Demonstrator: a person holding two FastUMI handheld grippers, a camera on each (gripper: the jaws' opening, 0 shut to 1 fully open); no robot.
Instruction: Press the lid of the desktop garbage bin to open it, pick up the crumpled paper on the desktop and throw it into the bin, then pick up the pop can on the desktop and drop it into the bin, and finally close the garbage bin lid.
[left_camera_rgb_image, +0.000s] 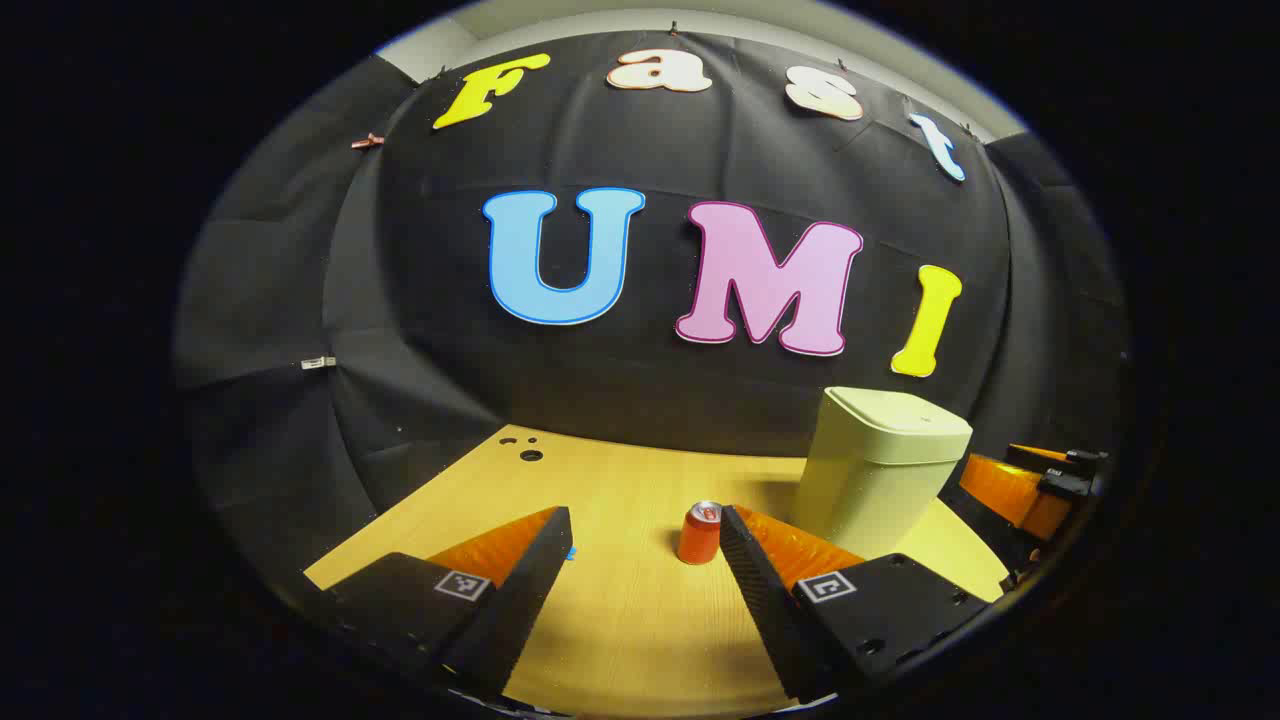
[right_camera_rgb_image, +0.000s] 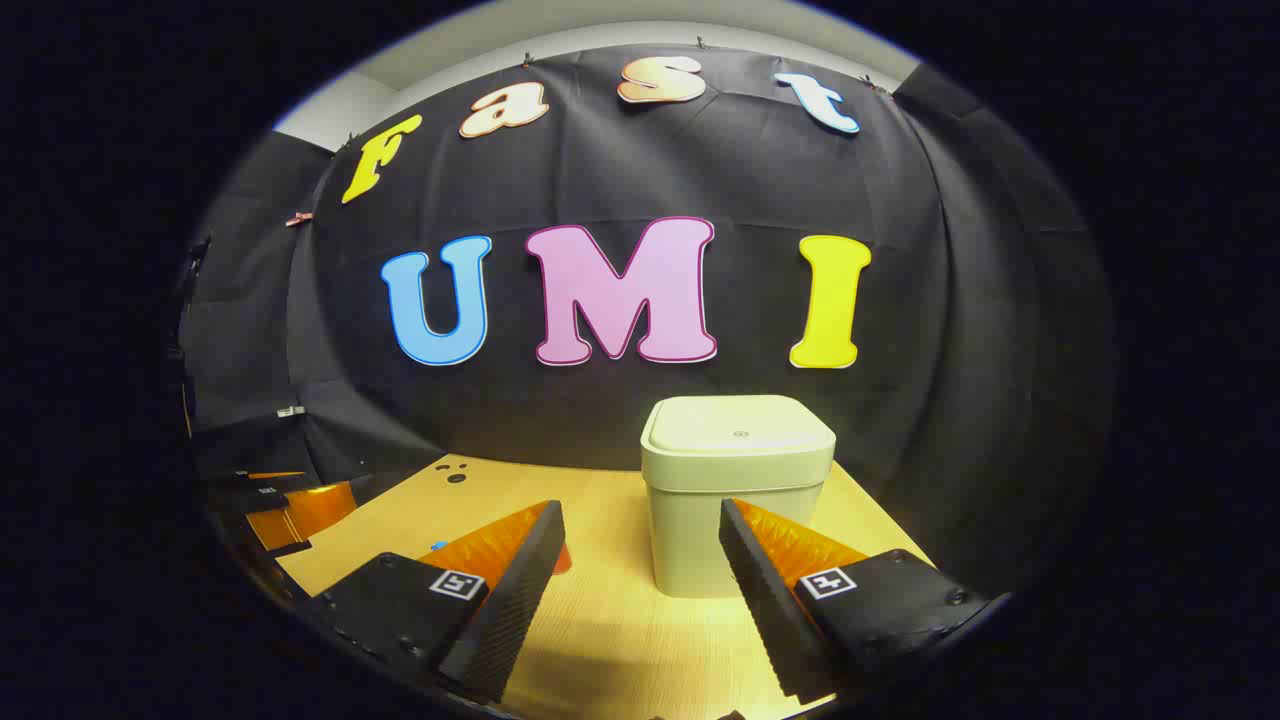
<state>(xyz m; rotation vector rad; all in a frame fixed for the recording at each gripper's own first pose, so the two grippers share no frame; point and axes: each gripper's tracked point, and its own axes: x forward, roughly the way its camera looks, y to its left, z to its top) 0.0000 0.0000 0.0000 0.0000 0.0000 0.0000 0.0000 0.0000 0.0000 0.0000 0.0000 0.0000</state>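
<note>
Left gripper (left_camera_rgb_image: 640, 560): jaws spread wide, nothing between them, hanging just above the desk (left_camera_rgb_image: 620, 620) and aimed toward the can.
Right gripper (right_camera_rgb_image: 640, 560): also wide apart and empty, facing the bin head-on; it appears too at the right edge of the left gripper view, beside the bin.
Can (left_camera_rgb_image: 700, 533): stands upright on the desk just ahead of the left gripper, close to its right-hand finger, with the bin near behind it; in the right gripper view a sliver of it peeks out behind that gripper's left-hand finger.
Bin (right_camera_rgb_image: 735, 500): pale, squarish, sitting toward the back of the desk near the black cloth wall; it stands straight ahead of the right gripper.
Lid (right_camera_rgb_image: 738, 432): flat and down, so the bin reads as closed.
Crumpled paper: I cannot find it from either angle.
Handling, can: likely light and thin-walled, smooth and a bit slippery; a firm squeeze could dent it. Best taken across the middle of the body, fingers on opposite sides.
Handling, lid: looks like stiff plastic on a push latch; probably wants a short press on top, near the small mark at its centre.
</note>
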